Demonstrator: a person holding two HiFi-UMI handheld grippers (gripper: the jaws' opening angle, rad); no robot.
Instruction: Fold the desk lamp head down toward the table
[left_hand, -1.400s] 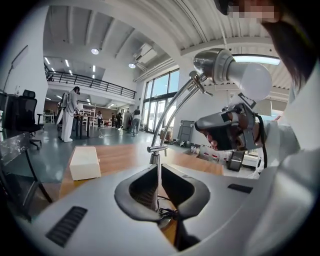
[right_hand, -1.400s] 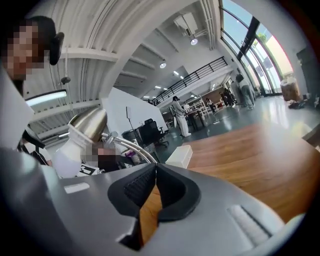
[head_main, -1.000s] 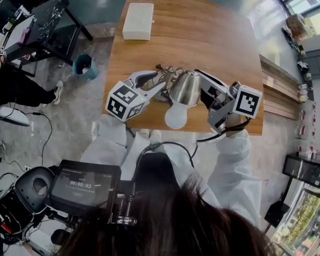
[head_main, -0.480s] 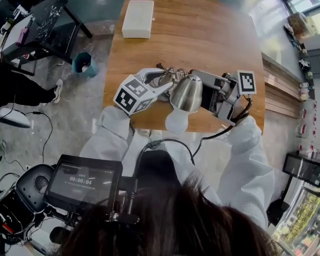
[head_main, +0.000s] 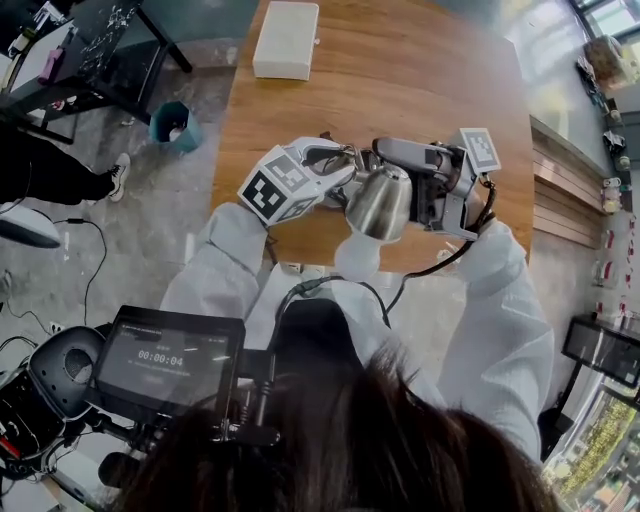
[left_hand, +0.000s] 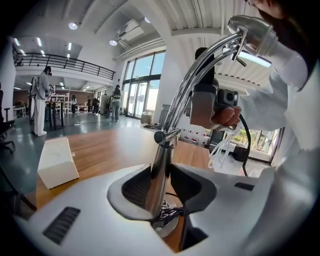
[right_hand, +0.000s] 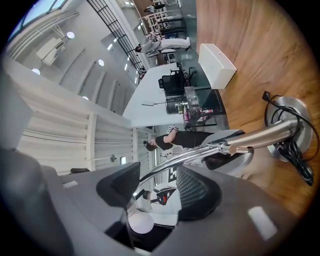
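Observation:
The chrome desk lamp stands near the table's front edge, its shade (head_main: 380, 205) and white bulb (head_main: 358, 258) pointing toward me. My left gripper (head_main: 345, 165) (left_hand: 162, 182) has the lamp's upright post (left_hand: 159, 170) between its pads, which are closing and touch it on both sides just above the round base (left_hand: 167, 225). My right gripper (head_main: 388, 158) (right_hand: 157, 187) is open. The lamp's thin upper arm rods (right_hand: 200, 152) pass between its pads without touching them. The base (right_hand: 292, 125) and its black cord show in the right gripper view.
The wooden table (head_main: 420, 70) carries a white box (head_main: 287, 40) (left_hand: 56, 162) at its far left. A teal bin (head_main: 172, 125) stands on the floor to the left. The lamp sits close to the table's near edge. People stand far off in the hall.
My right gripper has rolled over and moved from beside the shade up to the lamp's arm. The left gripper has slid right along with the post. The shade has shifted right.

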